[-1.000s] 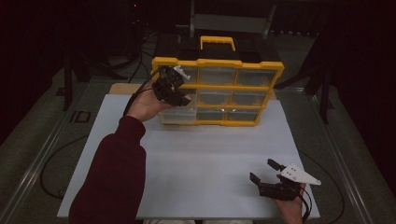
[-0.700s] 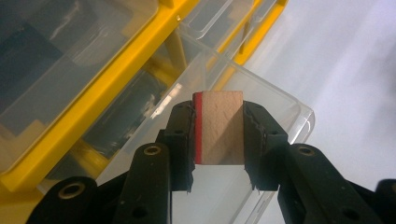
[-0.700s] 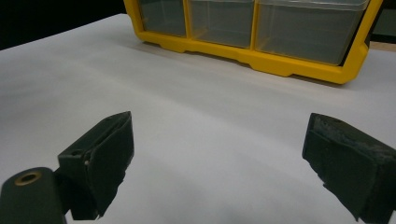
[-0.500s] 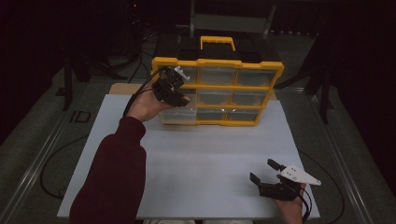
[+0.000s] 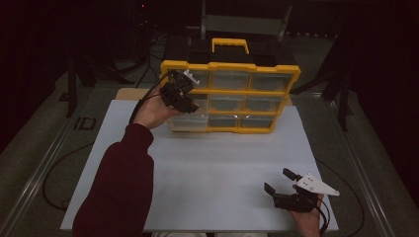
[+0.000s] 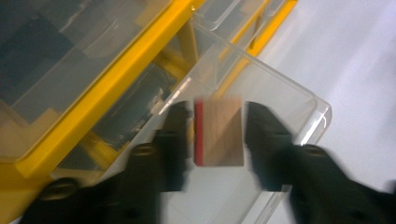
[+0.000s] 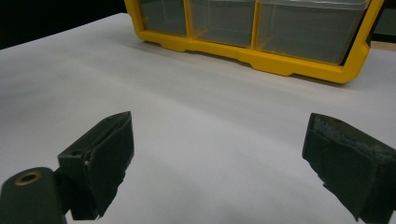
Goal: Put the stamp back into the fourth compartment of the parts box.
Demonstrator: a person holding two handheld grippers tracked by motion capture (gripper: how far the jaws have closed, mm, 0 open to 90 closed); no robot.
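Both grippers are in sight from above. Over at the cabinet, the left gripper (image 5: 185,101) reaches into a clear drawer (image 5: 190,122) pulled out from the bottom left of the yellow organizer (image 5: 232,96). Its jaws have just been opening, and in the left gripper view a small wooden block (image 6: 219,132) with a red edge sits between them — the left jaw close beside the red edge, the right jaw with a thin gap beside the wood, so the pads no longer pinch it. The block lies inside the drawer, near its clear front wall (image 6: 299,100), whose rounded corner juts out over the white table (image 5: 212,168).

Low on the right side of the table, the right gripper (image 5: 284,181) rests in the person's hand (image 5: 309,219), well apart from the organizer. Its jaws are spread wide with nothing between them — the right gripper view shows bare tabletop in the gap and the yellow lower frame of the organizer farther off.

The organizer stands upright at the far edge of the table, three columns of clear drawers in a yellow frame, with a yellow handle (image 5: 230,43) on top. The person's left hand (image 5: 153,111), at the end of a dark red sleeve (image 5: 123,187), holds the left gripper against the frame's lower left corner, with the black cable (image 5: 148,96) looping off it.
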